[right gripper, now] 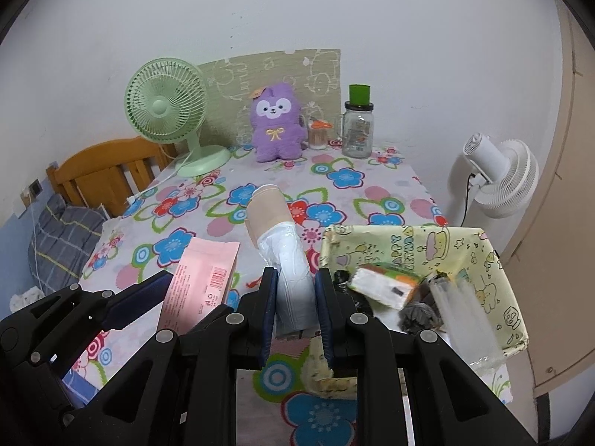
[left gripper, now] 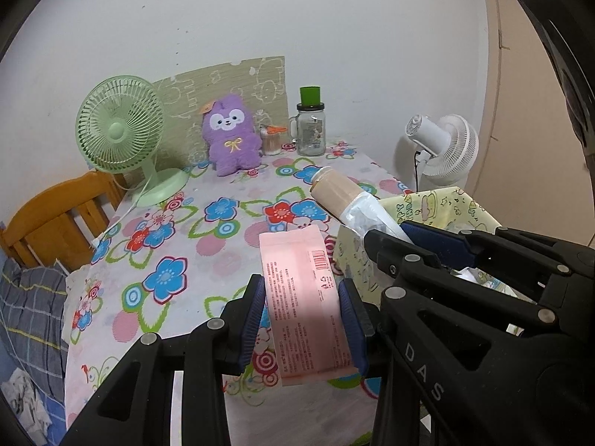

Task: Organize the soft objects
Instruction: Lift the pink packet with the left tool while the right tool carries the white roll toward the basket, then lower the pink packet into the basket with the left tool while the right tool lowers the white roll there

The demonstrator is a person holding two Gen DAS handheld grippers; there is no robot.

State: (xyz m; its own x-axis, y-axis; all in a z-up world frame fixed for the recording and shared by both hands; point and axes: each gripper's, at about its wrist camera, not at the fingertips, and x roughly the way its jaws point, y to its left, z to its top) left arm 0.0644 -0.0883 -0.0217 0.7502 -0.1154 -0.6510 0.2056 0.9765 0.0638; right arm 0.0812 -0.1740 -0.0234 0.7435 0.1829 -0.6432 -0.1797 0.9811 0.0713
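Note:
My left gripper (left gripper: 302, 319) is shut on a pink flat packet (left gripper: 303, 304) and holds it above the flowered tablecloth (left gripper: 223, 230); the packet also shows in the right wrist view (right gripper: 200, 282). My right gripper (right gripper: 295, 316) is shut on a plastic-wrapped roll with a beige end (right gripper: 282, 256), also seen in the left wrist view (left gripper: 349, 200), left of a yellow birthday-print box (right gripper: 498, 260). The box holds a tissue pack (right gripper: 386, 286), dark items and clear plastic. A purple plush toy (left gripper: 231, 133) sits at the table's back.
A green desk fan (left gripper: 119, 133) stands back left, its cord trailing over the table edge. A glass jar with a green cap (left gripper: 311, 126) and a small cotton-swab container (left gripper: 270, 141) stand beside the plush. A white fan (left gripper: 442, 148) stands off the table at the right. A wooden bed frame (left gripper: 55, 219) is at the left.

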